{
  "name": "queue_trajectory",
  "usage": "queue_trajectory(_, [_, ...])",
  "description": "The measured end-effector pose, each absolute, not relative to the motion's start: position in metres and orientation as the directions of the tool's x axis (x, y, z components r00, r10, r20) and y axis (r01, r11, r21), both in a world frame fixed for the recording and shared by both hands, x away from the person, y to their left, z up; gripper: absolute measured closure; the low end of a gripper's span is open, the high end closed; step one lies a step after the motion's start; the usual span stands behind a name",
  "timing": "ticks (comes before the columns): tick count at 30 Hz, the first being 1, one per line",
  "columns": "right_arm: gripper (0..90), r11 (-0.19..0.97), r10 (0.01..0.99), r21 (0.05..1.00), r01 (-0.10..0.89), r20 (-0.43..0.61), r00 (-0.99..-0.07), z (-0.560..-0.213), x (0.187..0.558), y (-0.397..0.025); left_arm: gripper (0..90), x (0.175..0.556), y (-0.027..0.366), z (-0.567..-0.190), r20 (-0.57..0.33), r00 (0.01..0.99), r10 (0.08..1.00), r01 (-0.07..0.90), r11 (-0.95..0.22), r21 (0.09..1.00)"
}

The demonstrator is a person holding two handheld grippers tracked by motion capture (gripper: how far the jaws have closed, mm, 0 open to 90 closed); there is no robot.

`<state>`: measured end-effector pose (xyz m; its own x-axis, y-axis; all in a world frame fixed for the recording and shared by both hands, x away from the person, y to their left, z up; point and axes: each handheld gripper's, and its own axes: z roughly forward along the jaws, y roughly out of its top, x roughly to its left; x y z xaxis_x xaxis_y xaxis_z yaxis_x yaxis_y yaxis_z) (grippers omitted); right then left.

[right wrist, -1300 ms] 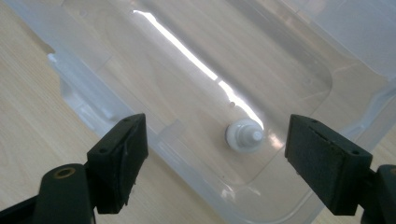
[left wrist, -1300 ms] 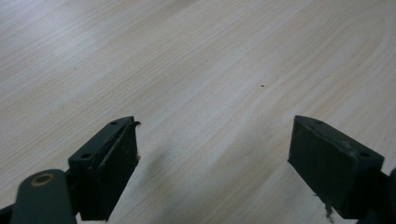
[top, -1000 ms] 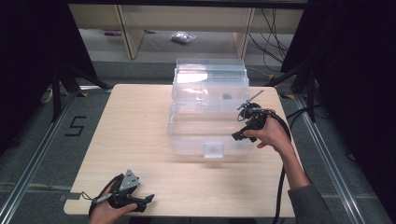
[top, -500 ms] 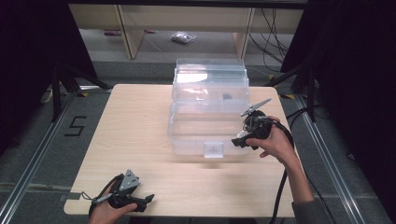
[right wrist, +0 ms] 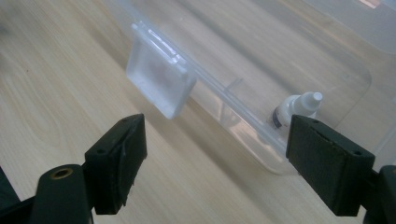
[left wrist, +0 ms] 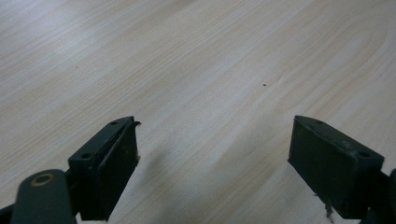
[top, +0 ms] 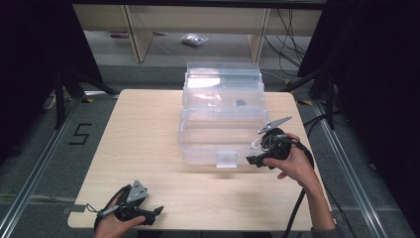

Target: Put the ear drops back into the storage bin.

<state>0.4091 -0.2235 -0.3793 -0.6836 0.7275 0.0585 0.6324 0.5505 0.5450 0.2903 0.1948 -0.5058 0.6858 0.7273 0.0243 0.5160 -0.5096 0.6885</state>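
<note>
A clear plastic box (top: pixel 218 130) stands at the middle back of the wooden table (top: pixel 138 134), its lid (top: pixel 223 82) tipped open behind it. At the front wall is a frosted latch (top: pixel 227 158) (right wrist: pixel 159 84). My right gripper (top: pixel 253 159) (right wrist: pixel 215 122) is open beside the box's front right corner, jaws pointing at the wall, nothing between them. Inside that corner lies a small white dropper bottle (right wrist: pixel 296 109). My left gripper (top: pixel 156 212) (left wrist: pixel 215 126) rests open near the table's front left edge, over bare wood.
A small dark object (top: pixel 240 103) shows inside the box near its back. Behind the table is a low shelf (top: pixel 198 20) with a bag (top: pixel 193 39) on the floor. Cables (top: pixel 297 208) trail from the right gripper off the front edge.
The right gripper has moved toward the near edge, from above the box's right side down to its front right corner. The left gripper has stayed put.
</note>
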Motion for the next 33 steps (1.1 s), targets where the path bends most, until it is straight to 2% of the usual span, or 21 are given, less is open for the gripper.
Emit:
queue_trajectory(2, [21.3,0.564,0.715,0.548,0.618,0.051,-0.697,-0.379,0.406,-0.225,15.2,0.291,0.197,-0.504,0.046,0.708,0.705,0.506,-0.551,0.664])
queue_trajectory(5, [21.4,0.566,0.704,0.555,0.61,0.06,-0.708,-0.382,0.4,-0.223,15.1,0.291,0.194,-0.507,0.024,0.686,0.727,0.519,-0.513,0.684])
queue_trajectory(7, [21.1,0.567,0.707,0.551,0.612,0.054,-0.705,-0.384,0.398,-0.222,15.1,0.291,0.197,-0.504,0.042,0.71,0.703,0.505,-0.549,0.666])
queue_trajectory(11, [20.8,0.57,0.699,0.563,0.598,0.049,-0.713,-0.388,0.393,-0.225,15.1,0.29,0.198,-0.501,0.047,0.712,0.7,0.497,-0.551,0.67])
queue_trajectory(15, [20.8,0.566,0.706,0.564,0.601,0.044,-0.707,-0.388,0.388,-0.228,15.1,0.289,0.193,-0.504,0.02,0.699,0.714,0.505,-0.514,0.694])
queue_trajectory(16, [20.8,0.559,0.712,0.562,0.609,0.052,-0.701,-0.388,0.385,-0.228,15.1,0.289,0.196,-0.502,0.045,0.721,0.692,0.493,-0.557,0.669])
queue_trajectory(22, [20.8,0.586,0.679,0.583,0.562,0.026,-0.734,-0.391,0.379,-0.226,15.1,0.289,0.196,-0.501,0.05,0.719,0.693,0.494,-0.561,0.664])
queue_trajectory(26, [20.8,0.585,0.672,0.593,0.554,0.03,-0.74,-0.392,0.373,-0.223,15.1,0.288,0.193,-0.504,0.023,0.694,0.719,0.507,-0.511,0.694])
queue_trajectory(32, [20.9,0.59,0.653,0.606,0.534,0.031,-0.757,-0.4,0.368,-0.219,15.1,0.288,0.192,-0.504,0.02,0.697,0.716,0.506,-0.512,0.694])
queue_trajectory(33, [20.9,0.587,0.662,0.588,0.556,0.046,-0.748,-0.399,0.365,-0.218,15.1,0.288,0.192,-0.504,0.022,0.698,0.716,0.504,-0.513,0.695])
